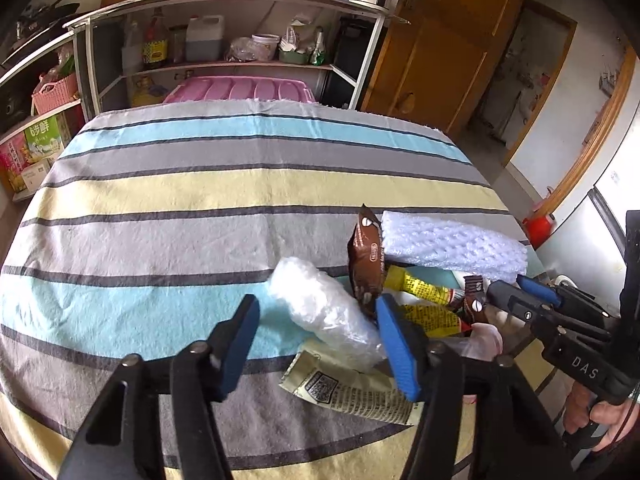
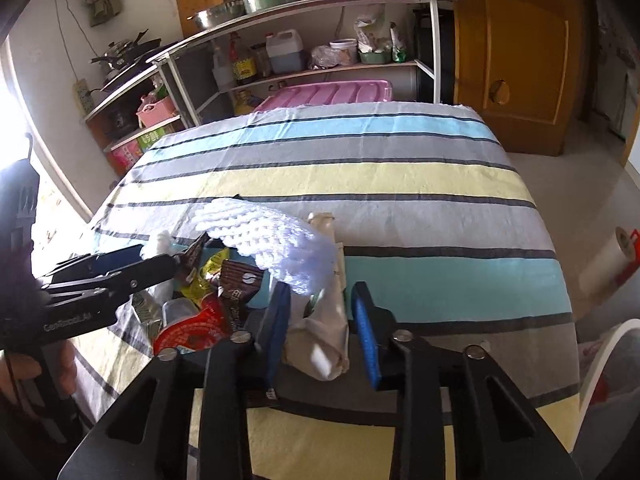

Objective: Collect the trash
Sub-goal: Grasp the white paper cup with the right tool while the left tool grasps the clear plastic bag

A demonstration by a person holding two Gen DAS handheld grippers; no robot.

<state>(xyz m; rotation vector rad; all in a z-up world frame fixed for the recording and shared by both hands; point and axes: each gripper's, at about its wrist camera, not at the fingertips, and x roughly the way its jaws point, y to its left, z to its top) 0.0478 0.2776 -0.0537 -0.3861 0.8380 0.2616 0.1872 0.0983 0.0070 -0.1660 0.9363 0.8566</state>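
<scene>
Trash pile [image 1: 416,284]: wrappers and packing heaped on the striped tabletop [image 1: 200,200], close around and under the foam net sleeve [image 1: 452,244].
Sleeve axis: in the left wrist view its length runs from upper left to lower right, with the far end toward the tabletop's right edge.
Clear plastic bag [image 1: 324,312]: just left of the sleeve, its long axis slanting down and right toward the camera.
Brown wrapper [image 1: 366,264]: stands on end against the sleeve's left end, pointing up.
Left tool [image 1: 318,320]: pads apart. The bag lies between them, against the right pad and clear of the left one.
Right tool [image 2: 322,292]: clamped on a beige wrapper [image 2: 320,340] just in front of the sleeve, lengthwise along the fingers.
Left view only: a flat packet with a square code [image 1: 352,392], nearer the camera than the sleeve, and a hand [image 1: 608,416] on the right tool's grip.
Right view only: a red round lid [image 2: 188,332] left of and nearer than the sleeve, and the beige wrapper in the pads.
Edges: the sleeve lies near the tabletop's right edge in the left view.
Open room: bare cloth stretches from the sleeve to the far edge, where the shelf rack [image 1: 240,64] stands.
</scene>
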